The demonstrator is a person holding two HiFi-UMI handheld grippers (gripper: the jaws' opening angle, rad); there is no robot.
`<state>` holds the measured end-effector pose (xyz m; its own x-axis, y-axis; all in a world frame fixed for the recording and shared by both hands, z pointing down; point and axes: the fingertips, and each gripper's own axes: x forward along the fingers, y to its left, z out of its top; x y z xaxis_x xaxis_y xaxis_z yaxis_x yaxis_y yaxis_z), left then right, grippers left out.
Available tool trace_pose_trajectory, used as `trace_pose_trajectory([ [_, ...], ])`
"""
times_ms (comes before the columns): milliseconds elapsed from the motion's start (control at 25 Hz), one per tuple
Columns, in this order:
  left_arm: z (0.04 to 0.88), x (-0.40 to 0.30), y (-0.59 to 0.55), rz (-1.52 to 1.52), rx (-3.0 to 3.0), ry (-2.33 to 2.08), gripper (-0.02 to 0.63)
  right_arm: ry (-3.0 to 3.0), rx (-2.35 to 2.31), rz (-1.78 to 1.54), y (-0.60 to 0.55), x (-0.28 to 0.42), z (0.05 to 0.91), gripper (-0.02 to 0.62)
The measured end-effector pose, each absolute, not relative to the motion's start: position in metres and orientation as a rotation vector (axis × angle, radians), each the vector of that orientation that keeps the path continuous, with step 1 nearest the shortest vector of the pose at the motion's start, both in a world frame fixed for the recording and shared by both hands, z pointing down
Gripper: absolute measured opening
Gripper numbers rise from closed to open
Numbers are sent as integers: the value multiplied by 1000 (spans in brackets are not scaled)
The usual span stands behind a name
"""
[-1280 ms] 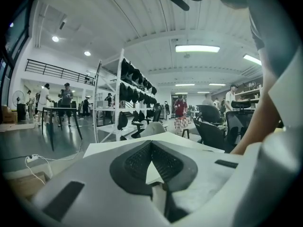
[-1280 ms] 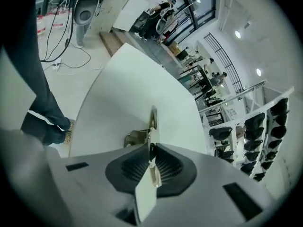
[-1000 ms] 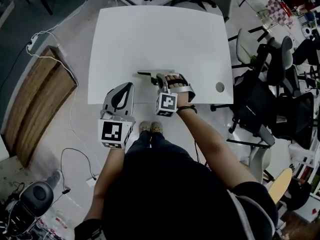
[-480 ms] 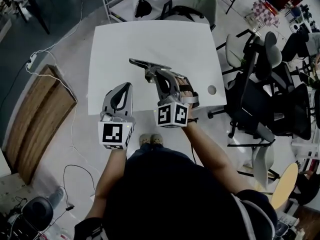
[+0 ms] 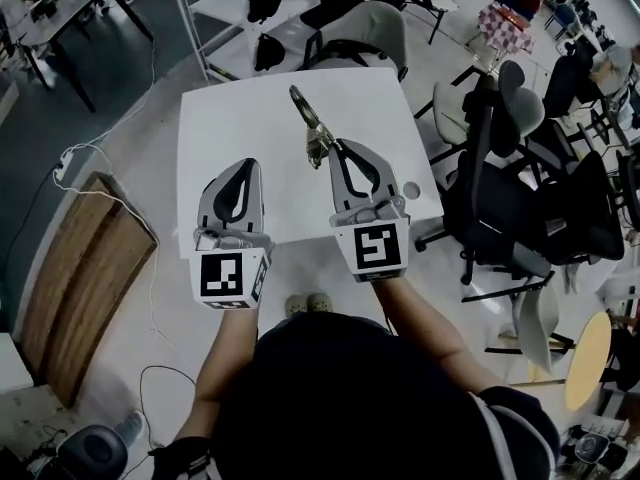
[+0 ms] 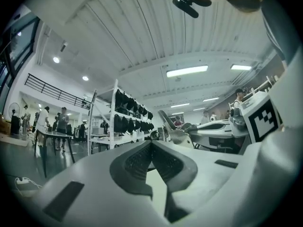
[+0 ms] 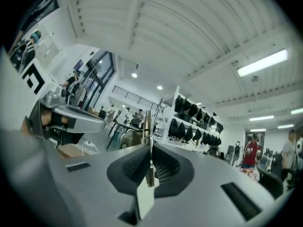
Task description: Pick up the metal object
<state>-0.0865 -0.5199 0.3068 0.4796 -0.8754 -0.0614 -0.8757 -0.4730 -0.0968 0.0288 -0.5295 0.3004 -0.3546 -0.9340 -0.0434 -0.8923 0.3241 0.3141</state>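
Observation:
The metal object [image 5: 309, 120], a long flat blade with a bulky silver end, hangs in the air over the white table [image 5: 232, 128], pointing away from me. My right gripper [image 5: 334, 149] is shut on its near end. In the right gripper view the thin blade [image 7: 147, 126] stands edge-on, clamped between the ribbed pads [image 7: 162, 167]. To its left, my left gripper [image 5: 243, 167] is shut with nothing in it, held over the table's near edge. The left gripper view shows its closed tips [image 6: 151, 144] and, beyond them, the metal object [image 6: 171, 126] in the right gripper [image 6: 215, 126].
Several black office chairs [image 5: 510, 198] crowd the table's right side and a grey chair [image 5: 372, 30] stands behind it. A wooden board [image 5: 75, 278] and a white cable [image 5: 75, 163] lie on the floor at left. Shelves with black bags [image 6: 128, 117] stand beyond.
My right gripper has lifted the metal object off the table and swung it from lying sideways to pointing forward. The left gripper has risen slightly and stays shut.

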Motion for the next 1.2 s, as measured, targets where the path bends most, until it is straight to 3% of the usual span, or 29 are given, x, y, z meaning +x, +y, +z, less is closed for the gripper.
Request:
trace_pose_trajectory([
  [360,289,-76,-516,23,-2603,1517,23,-2525,1886,-185,-512,63,289,28],
  [1200,292,-77,-513,1,-2602,1515,23,-2555,1857,-211,-508,57,288,28],
])
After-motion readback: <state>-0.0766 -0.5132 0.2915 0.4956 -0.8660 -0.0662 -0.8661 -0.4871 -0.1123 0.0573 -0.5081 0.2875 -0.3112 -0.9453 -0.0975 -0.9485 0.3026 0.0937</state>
